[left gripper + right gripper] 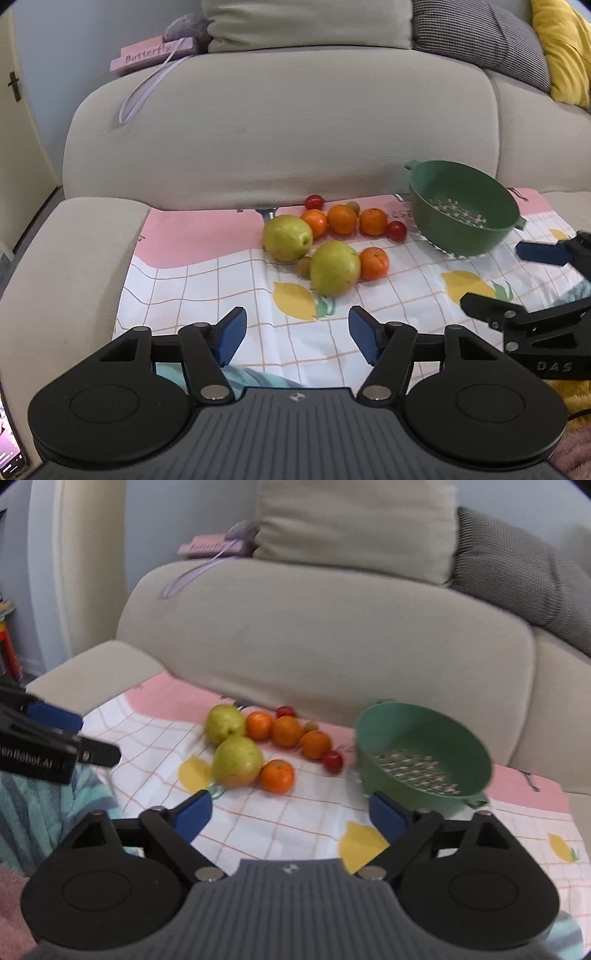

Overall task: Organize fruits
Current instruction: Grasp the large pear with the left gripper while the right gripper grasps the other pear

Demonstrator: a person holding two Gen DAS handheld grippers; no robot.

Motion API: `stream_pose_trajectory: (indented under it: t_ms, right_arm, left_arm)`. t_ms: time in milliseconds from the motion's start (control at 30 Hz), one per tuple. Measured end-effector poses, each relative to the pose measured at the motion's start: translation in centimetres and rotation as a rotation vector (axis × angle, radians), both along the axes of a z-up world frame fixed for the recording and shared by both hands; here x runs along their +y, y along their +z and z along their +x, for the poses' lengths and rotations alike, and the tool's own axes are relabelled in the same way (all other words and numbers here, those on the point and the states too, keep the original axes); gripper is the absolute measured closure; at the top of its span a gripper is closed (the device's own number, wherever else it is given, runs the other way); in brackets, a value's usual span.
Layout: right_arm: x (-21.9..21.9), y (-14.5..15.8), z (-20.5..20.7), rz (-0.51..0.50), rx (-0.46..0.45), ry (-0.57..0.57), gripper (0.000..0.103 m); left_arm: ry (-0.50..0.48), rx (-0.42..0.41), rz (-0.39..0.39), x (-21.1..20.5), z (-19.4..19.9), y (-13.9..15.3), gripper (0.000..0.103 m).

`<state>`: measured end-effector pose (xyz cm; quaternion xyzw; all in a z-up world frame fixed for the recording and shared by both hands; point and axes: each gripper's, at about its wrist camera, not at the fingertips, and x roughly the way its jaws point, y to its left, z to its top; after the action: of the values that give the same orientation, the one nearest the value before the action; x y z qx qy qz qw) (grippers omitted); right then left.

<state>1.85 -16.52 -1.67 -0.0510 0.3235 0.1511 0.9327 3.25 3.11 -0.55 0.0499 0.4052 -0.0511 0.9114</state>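
We see a lemon-printed checked cloth [406,273] over the beige sofa seat [280,122]. Mid-frame lie yellow-green pears [334,268], oranges [342,219] and red cherry tomatoes [396,230]; the green plastic colander [463,201] sits right. Our left gripper [297,338] and right gripper [290,818] are released, empty.

Two pears [287,237], four oranges [342,219], two tomatoes [314,201] (red), one colander [463,206].

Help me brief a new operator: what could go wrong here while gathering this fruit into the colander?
The fruit sits on a cloth over a soft sofa seat, so a nudged pear may roll into the oranges. The green colander sits tilted and could tip when loaded. The small cherry tomatoes might slip from wide pads.
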Motion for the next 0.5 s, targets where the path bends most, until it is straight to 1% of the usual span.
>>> stream_pose_trajectory:
  t_ms: [167,200,267,400,500]
  right_arm:
    - [1.7,-0.9,2.9,0.007,0.051,0.052,0.030]
    - [2.0,-1.1,3.6,0.010,0.063,0.064,0.034]
    - [2.7,-1.6,4.9,0.017,0.088,0.084,0.036]
    - [4.1,-2.7,7.7,0.030,0.133,0.113,0.036]
    - [5.1,-3.6,9.7,0.038,0.163,0.131,0.036]
  left_arm:
    - [0.003,0.036,0.011,1.0,2.7,-0.7,0.031]
    - [-0.002,0.040,0.013,1.2,3.1,-0.8,0.031]
    - [-0.014,0.049,0.007,1.4,4.0,-1.1,0.031]
    - [-0.026,0.083,-0.035,2.0,6.4,-1.9,0.031]
    - [-0.035,0.098,-0.032,2.2,8.0,-2.6,0.031]
